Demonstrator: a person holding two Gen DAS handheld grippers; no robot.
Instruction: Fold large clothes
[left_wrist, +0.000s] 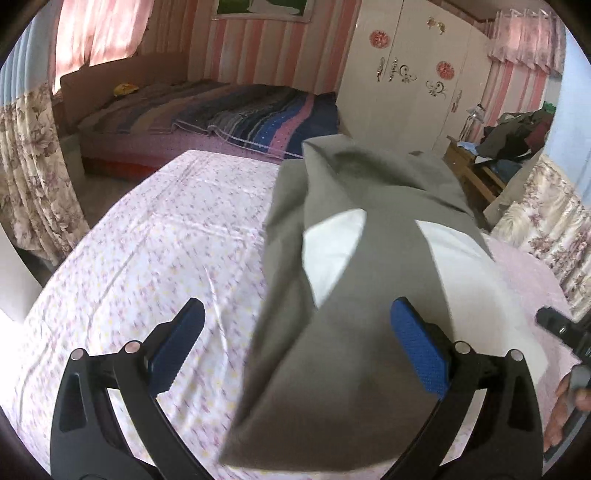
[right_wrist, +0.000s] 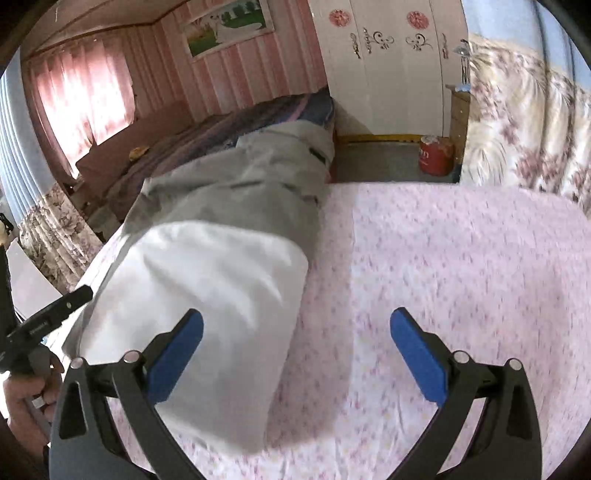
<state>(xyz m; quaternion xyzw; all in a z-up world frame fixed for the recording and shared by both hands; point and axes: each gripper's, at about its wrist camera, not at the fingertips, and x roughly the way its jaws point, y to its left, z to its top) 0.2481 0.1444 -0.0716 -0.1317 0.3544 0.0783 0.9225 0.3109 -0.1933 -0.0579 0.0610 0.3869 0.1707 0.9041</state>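
A grey and white garment (left_wrist: 351, 295) lies folded lengthwise on the floral sheet (left_wrist: 147, 258), running away from me. My left gripper (left_wrist: 299, 350) is open and empty just above its near end; the right blue pad (left_wrist: 419, 354) is over the cloth, the left pad (left_wrist: 177, 350) over the sheet. In the right wrist view the garment (right_wrist: 207, 280) lies to the left, white part near, grey part far. My right gripper (right_wrist: 295, 354) is open and empty above the sheet (right_wrist: 461, 277), beside the garment's right edge.
A second bed with a striped blanket (left_wrist: 240, 114) stands behind. A white wardrobe (left_wrist: 413, 81) is at the back right, a wooden stand with piled clothes (left_wrist: 513, 140) beside it. A red container (right_wrist: 436, 155) sits on the floor. Floral curtains (right_wrist: 528, 122) hang at the right.
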